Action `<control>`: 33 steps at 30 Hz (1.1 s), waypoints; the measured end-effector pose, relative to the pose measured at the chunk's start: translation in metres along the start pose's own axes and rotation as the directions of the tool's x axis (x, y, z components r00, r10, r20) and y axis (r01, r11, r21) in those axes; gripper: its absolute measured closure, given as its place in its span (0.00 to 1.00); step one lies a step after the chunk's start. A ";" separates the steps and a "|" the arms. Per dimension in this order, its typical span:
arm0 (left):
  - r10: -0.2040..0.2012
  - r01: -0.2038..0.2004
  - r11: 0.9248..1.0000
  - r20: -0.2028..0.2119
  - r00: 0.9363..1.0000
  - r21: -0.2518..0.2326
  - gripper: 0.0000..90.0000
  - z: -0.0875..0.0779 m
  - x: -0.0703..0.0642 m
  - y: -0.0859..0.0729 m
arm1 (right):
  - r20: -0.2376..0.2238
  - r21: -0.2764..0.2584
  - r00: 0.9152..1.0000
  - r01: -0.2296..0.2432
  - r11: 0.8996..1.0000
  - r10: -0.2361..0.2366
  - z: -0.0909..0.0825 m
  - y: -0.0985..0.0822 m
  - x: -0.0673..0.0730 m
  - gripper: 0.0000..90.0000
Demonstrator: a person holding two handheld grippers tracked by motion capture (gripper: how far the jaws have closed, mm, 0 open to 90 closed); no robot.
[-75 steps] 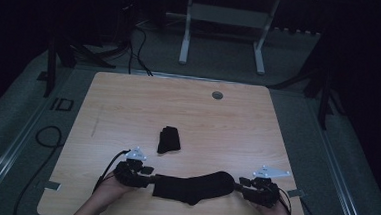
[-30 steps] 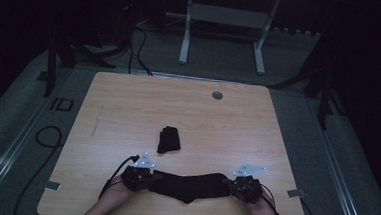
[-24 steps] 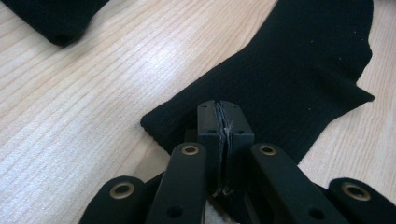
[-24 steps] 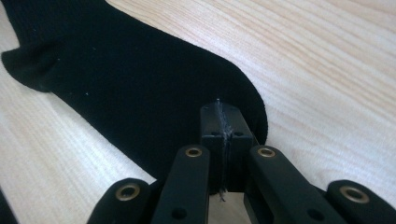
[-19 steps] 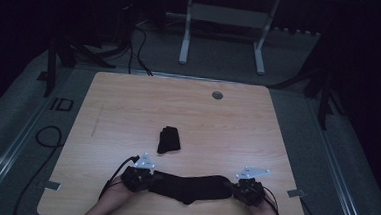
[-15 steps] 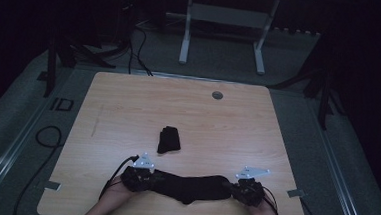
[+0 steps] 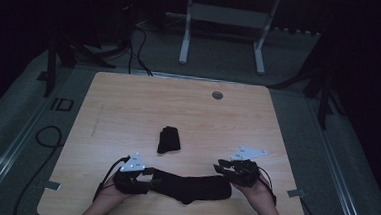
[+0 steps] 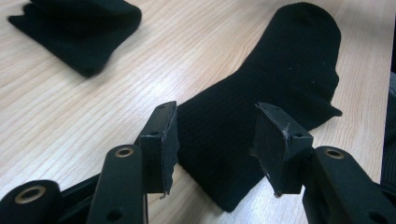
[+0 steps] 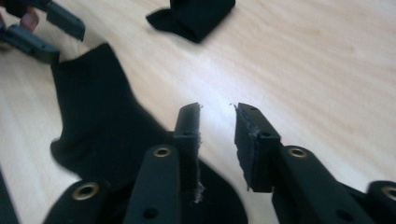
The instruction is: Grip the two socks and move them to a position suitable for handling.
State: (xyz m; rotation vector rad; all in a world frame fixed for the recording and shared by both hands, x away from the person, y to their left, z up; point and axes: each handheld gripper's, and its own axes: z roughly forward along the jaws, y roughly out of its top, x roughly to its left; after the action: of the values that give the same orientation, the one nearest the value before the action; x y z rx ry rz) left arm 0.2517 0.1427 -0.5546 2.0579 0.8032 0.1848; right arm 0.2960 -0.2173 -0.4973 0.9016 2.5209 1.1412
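A black sock [image 7: 193, 187] lies flat and stretched out along the near edge of the wooden surface [image 7: 128, 108], and it is the marker for everything here. At the sock's cuff end sits the left hand-held gripper [image 7: 146, 181], its jaws having just been opening: in the left gripper view the two pads [image 8: 164, 140] stand apart with the ribbed cuff of the sock [image 8: 261, 93] lying between them, and neither pad presses on the cloth. At the sock's toe end is the right hand-held gripper [image 7: 223, 167], lifted just off the fabric; its jaws too have just been opening, and in the right gripper view there is a clear gap between the pads [image 9: 189, 135], with bare wood showing through and the sock [image 9: 102, 126] spread below and to the side of them. Nothing is clamped by either one. The left hand [image 7: 110, 195] and the right hand [image 7: 261, 189] come in from the near edge, one on either side of the sock. Beyond the sock's middle, a little farther up the surface and well apart from it, rests a second black sock, folded into a small bundle [image 7: 168, 139]. Far past the sock, near the far edge, a round grommet [image 7: 217, 95] is set into the wood.
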 end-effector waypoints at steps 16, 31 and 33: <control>0.038 -0.038 0.999 -0.005 0.999 -0.004 0.56 -0.005 -0.004 -0.007 | -0.049 0.010 0.996 0.074 0.997 -0.074 0.066 0.074 0.000 0.51; -0.014 0.014 0.999 -0.009 1.000 -0.039 0.56 -0.010 0.002 -0.005 | -0.065 0.108 0.996 0.063 0.992 -0.056 0.161 0.120 0.013 0.43; -0.018 0.018 0.999 -0.010 1.000 -0.039 0.56 -0.010 0.003 -0.006 | -0.050 0.142 0.996 0.073 0.987 -0.067 0.172 0.119 0.014 0.41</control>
State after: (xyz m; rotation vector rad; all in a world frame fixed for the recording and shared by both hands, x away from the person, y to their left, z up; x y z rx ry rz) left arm 0.2472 0.1537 -0.5539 2.0137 0.8181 0.2001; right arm 0.4130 -0.0449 -0.5238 0.8217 2.6778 0.9799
